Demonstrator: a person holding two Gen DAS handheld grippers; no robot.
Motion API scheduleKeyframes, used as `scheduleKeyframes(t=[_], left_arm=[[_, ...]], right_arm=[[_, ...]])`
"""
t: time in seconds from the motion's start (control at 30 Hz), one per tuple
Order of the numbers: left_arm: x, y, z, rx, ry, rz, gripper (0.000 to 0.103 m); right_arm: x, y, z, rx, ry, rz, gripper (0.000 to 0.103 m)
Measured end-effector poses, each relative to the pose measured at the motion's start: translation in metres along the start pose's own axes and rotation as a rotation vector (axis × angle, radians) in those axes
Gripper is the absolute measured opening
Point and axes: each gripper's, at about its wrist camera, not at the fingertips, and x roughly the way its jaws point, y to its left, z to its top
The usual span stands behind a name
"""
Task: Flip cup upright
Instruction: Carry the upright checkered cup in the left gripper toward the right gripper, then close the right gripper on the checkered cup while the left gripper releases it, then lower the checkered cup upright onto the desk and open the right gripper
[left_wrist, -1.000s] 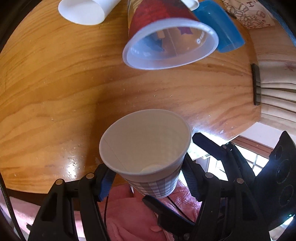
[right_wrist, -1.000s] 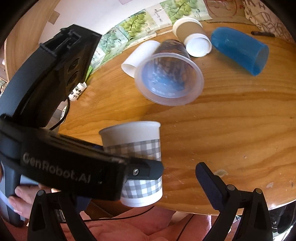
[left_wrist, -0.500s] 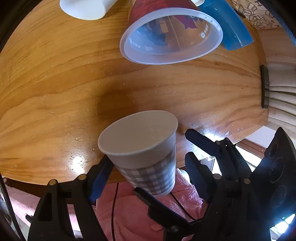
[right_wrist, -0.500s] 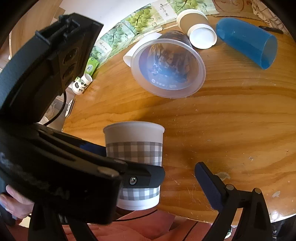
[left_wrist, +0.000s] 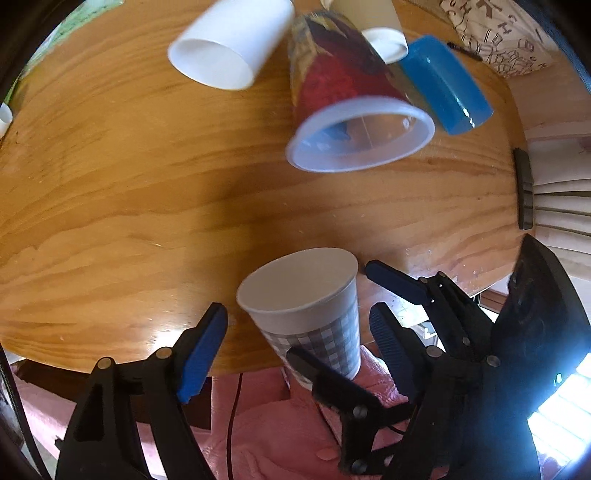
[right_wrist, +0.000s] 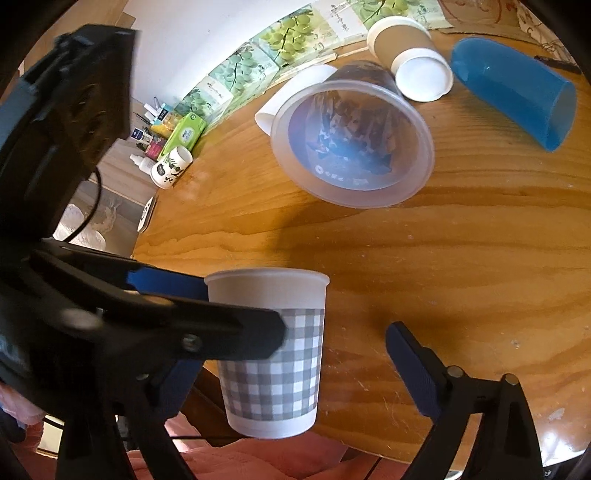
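Observation:
A white paper cup with a grey check band stands upright at the near edge of the round wooden table. My left gripper is open, its blue pads apart from the cup on both sides. My right gripper is open too; its right finger is clear of the cup, and its left finger is hidden behind the left gripper's body. Whether the cup's base rests fully on the table I cannot tell.
Lying on the table beyond: a clear printed plastic cup, a white cup, a blue tumbler and a brown lidded paper cup. Boxes and small bottles sit at the left. Pink cloth lies below the edge.
The checked cup has gone from tilted in the shut left gripper to upright. The left gripper has opened and drawn back from it.

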Motion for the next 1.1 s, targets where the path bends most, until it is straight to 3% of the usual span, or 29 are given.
scheduleKeyframes(t=[0.33, 0.5, 0.6, 0.8, 0.97, 1.1], left_arm=[[-0.022, 0.047, -0.010, -0.053, -0.068, -0.059, 0.082], [-0.030, 0.061, -0.010, -0.046, -0.095, -0.054, 0.082], [-0.036, 0.072, -0.005, -0.041, -0.106, -0.057, 0.082], [-0.042, 0.080, 0.000, 0.008, -0.121, -0.071, 0.082], [-0.043, 0.085, 0.006, 0.066, -0.122, -0.072, 0.082], [-0.044, 0.088, 0.012, 0.102, -0.119, -0.076, 0.082]], right_arm=[[0.010, 0.010, 0.008, -0.018, -0.005, 0.014, 0.086], [0.014, 0.014, 0.013, 0.001, -0.036, 0.041, 0.068], [0.014, 0.021, 0.016, -0.004, -0.076, 0.001, 0.068], [0.002, 0.039, 0.018, -0.072, -0.220, -0.100, 0.068], [-0.012, 0.056, 0.009, -0.135, -0.417, -0.199, 0.068], [-0.014, 0.075, -0.004, -0.219, -0.567, -0.330, 0.068]])
